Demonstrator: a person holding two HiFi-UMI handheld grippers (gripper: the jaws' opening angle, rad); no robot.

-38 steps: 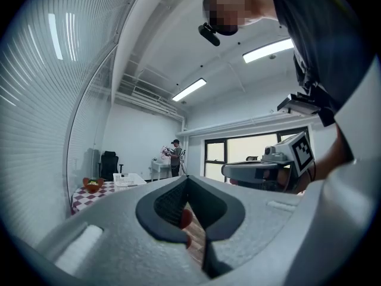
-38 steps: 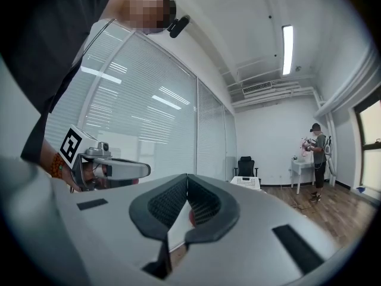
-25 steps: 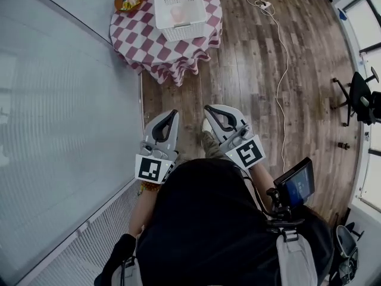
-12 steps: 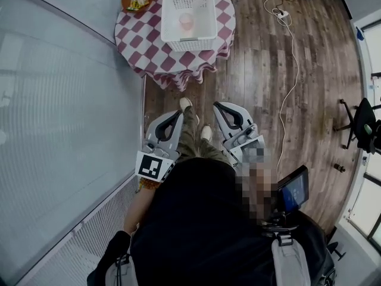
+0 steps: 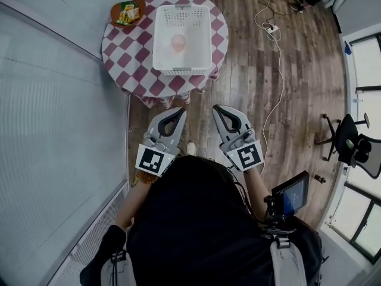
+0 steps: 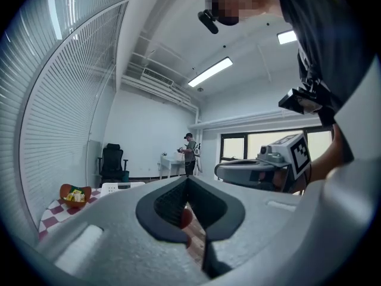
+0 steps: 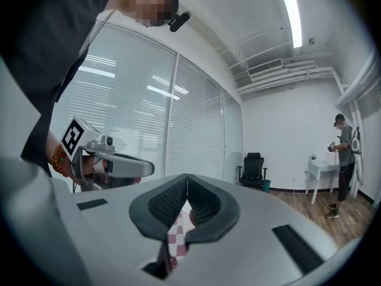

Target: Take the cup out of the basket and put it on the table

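I read the left hand-held gripper [image 5: 178,112] and right hand-held gripper [image 5: 217,108] as closed and empty; the cup [image 5: 178,42] sits in the basket [image 5: 181,70] on the bench [image 5: 125,64], well ahead, in line with the left one, which is nearer

Matt plastic basket [image 5: 181,69], checked cloth [image 5: 123,53], wood-plank floor [image 5: 250,79].

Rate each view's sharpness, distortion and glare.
Head view: sharp, evenly lit, floorboards bowed at the edges, cup small in the basket. Left gripper view: strong fisheye, black corners, ceiling light blown out. Right gripper view: same fisheye, bright ceiling strip, glare on blinds.
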